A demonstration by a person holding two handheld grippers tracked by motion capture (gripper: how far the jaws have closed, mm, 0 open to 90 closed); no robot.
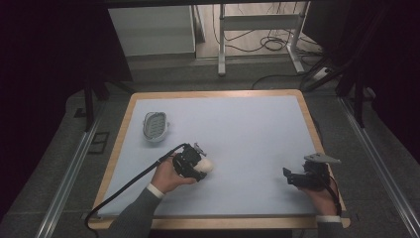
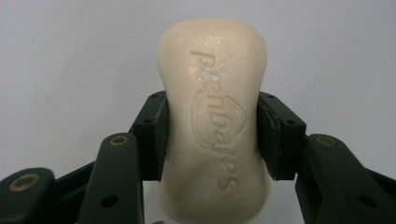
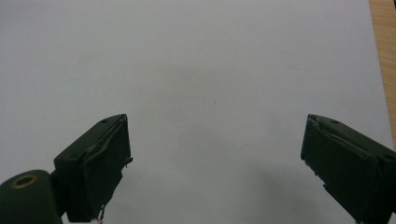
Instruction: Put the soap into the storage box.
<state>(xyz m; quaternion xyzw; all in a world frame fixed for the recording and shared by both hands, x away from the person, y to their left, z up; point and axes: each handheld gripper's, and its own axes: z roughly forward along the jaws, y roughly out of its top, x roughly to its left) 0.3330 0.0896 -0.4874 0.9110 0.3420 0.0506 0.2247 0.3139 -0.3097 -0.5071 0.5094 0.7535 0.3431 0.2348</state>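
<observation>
Two grippers work over a big pale mat (image 1: pixel 247 129) on a wood-edged table (image 1: pixel 212 93); going big to small. Table sits mid-frame in the high view w/ dark floor around it.

Right gripper (image 3: pixel 215 163) rests near the mat's right edge, well apart from everything else. Its jaws stand wide apart w/ nothing between them, just bare mat below.

Left gripper (image 2: pixel 211 135) is near the mat's lower middle, jaws clamped on a cream soap bar (image 2: pixel 212 121) across its narrowed waist; pads press both long sides. In the high view the bar (image 1: pixel 206 165) pokes out past the jaws, low over the mat or on it; can't tell which.

Grey-white soap dish (image 1: pixel 155 126), oval w/ ribbed insert, lies toward the mat's left rear, apart from the bar.

Step in hand, as I read it: grasp just made, lift & carry not begun. Next move prob needs a steady lift, then travel back-left to the dish w/o squeezing harder, since soap may slip.

Writing: embossed brand on the bar's face, upside-down to the camera, reads approx "Safeguard".
</observation>
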